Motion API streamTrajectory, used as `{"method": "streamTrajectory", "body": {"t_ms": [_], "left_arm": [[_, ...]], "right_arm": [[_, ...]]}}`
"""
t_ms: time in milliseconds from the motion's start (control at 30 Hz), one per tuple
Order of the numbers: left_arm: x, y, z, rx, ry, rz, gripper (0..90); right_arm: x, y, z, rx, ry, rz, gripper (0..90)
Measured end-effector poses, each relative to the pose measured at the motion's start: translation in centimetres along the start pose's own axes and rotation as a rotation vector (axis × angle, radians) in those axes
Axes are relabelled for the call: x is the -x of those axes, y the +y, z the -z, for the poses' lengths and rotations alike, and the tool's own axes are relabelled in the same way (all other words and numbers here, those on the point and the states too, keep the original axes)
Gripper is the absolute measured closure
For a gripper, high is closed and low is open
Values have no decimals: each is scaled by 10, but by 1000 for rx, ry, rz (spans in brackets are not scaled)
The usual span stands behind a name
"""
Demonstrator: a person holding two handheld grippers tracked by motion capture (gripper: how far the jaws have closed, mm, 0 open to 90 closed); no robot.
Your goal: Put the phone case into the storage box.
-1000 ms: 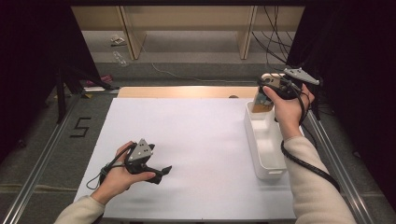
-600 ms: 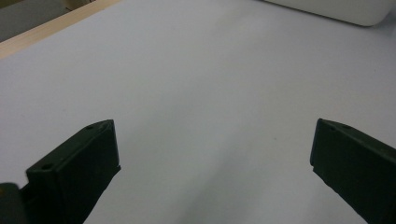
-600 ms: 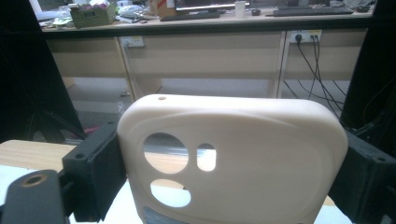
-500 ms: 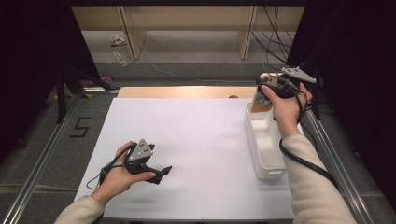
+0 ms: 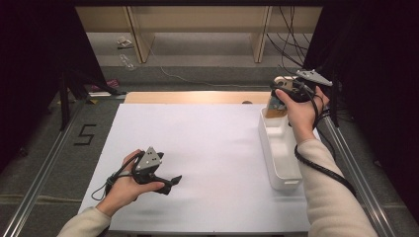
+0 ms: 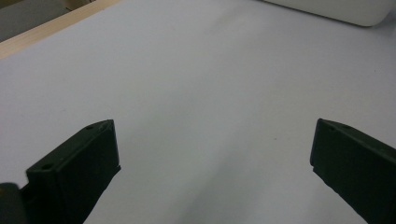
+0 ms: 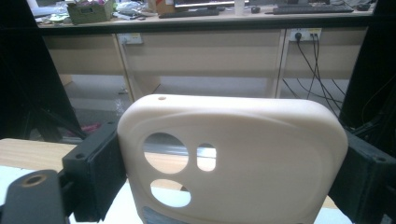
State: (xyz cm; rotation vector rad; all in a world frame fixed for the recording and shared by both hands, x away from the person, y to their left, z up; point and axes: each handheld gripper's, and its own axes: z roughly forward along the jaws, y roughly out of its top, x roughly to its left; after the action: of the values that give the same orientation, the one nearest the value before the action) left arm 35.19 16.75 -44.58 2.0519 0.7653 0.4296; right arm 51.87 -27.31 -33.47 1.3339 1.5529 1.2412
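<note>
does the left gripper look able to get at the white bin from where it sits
Probably yes. The left gripper rests open on the white sheet, with bare sheet between it and the white bin. The right gripper, shut on a cream phone case, is held above the bin's far end.

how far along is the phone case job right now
Done: the right gripper is clamped across a cream phone case, held above the far end of the white bin. In hand: carrying that case, apparently either into or out of the bin. Left: setting it down. The left gripper rests open on the white table, holding nothing.
</note>
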Motion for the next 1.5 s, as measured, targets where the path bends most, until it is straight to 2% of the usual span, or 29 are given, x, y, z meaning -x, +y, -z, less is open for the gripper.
{"method": "streamTrajectory", "body": {"t_ms": [767,1500], "left_arm": [[0,0,0,0,-1,-1,7],[0,0,0,0,-2,0,7]], "right_arm": [[4,1,-9,-14,-11,-8,121],[5,1,-16,-24,-23,4,121]]}}
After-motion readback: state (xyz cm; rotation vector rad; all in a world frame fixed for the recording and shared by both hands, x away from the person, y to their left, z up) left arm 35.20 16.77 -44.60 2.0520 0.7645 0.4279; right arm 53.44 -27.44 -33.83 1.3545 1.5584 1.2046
